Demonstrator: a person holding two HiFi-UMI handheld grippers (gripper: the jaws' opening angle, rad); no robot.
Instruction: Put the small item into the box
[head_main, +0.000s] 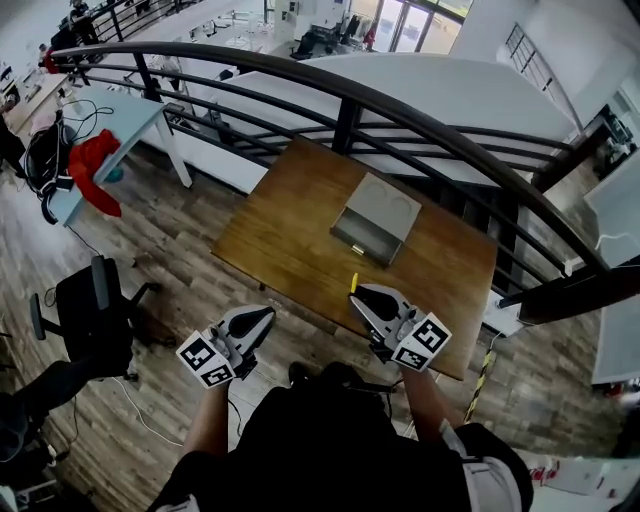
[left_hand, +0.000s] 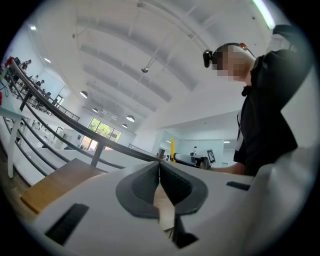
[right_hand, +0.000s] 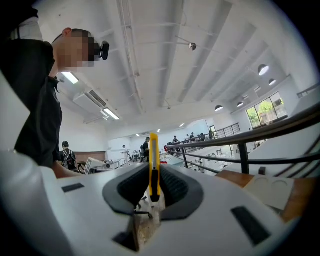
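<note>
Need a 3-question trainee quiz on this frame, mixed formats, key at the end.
1. True or false: the left gripper has its jaws together with nothing between them.
2. Multiple choice: what does the right gripper hold? A) a slim yellow item B) the box C) nothing
3. Fill in: the gray box stands on the wooden ____.

Key: 1 true; 2 A; 3 table.
</note>
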